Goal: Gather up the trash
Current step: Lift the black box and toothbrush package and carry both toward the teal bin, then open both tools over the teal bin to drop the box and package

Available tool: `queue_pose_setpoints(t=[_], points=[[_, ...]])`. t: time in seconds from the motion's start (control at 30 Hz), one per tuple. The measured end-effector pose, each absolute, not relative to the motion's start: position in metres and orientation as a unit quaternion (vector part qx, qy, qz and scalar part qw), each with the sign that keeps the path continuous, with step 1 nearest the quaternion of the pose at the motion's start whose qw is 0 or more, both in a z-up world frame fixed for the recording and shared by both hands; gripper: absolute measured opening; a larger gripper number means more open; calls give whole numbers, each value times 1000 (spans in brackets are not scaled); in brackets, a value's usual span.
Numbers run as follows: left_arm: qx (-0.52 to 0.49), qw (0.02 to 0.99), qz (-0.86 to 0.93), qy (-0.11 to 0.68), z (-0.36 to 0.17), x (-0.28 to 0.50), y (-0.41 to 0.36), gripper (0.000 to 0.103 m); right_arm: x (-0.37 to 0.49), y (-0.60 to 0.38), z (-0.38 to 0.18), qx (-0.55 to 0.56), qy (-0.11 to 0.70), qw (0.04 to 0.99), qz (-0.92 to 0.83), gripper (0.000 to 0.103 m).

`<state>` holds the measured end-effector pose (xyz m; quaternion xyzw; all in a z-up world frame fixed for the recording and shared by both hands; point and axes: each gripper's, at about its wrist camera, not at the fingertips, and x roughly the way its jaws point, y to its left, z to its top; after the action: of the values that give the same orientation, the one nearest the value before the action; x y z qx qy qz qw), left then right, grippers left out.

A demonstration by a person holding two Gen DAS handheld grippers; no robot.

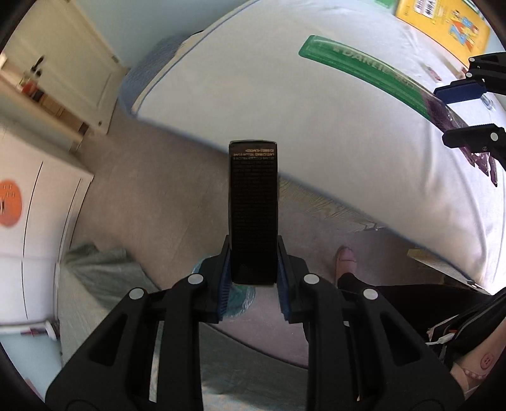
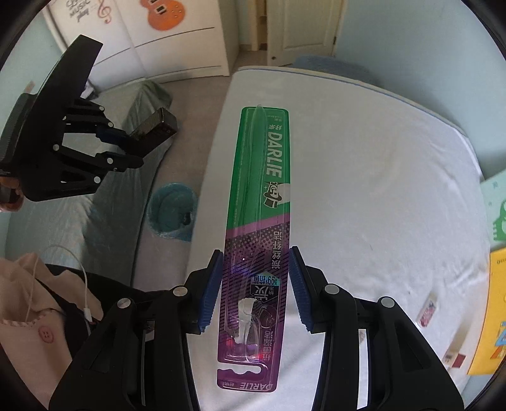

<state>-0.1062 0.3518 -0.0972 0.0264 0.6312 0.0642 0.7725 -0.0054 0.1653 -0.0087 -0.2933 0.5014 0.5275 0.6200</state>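
A black box with gold print (image 1: 253, 208) stands upright between the blue pads of my left gripper (image 1: 253, 253), which is shut on it. Under it, a bin with a blue liner (image 1: 242, 300) shows on the floor. My right gripper (image 2: 256, 284) is shut on a long green and purple Darlie toothbrush pack (image 2: 262, 189), held over the white mattress (image 2: 363, 189). In the right wrist view the left gripper (image 2: 126, 148) with the black box (image 2: 155, 126) hangs at the upper left, above and left of the bin (image 2: 172, 211).
Small wrappers (image 2: 428, 311) and a yellow book (image 2: 493, 316) lie on the mattress at the right. A grey covered bed (image 2: 79, 221) flanks the bin. A person's foot (image 1: 346, 256) stands on the floor. A white wardrobe (image 2: 177, 41) and a door (image 2: 303, 28) stand behind.
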Motion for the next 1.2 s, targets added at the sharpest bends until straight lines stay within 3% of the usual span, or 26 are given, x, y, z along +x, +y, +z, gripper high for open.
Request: queue_pose_setpoints(t=[0.6, 1.2], points=[[-121, 732, 198, 640, -123, -247, 438, 23, -111, 319, -9, -383, 429, 488, 656, 43], [-189, 703, 228, 646, -155, -309, 481, 23, -172, 390, -30, -430, 417, 409, 688, 43]])
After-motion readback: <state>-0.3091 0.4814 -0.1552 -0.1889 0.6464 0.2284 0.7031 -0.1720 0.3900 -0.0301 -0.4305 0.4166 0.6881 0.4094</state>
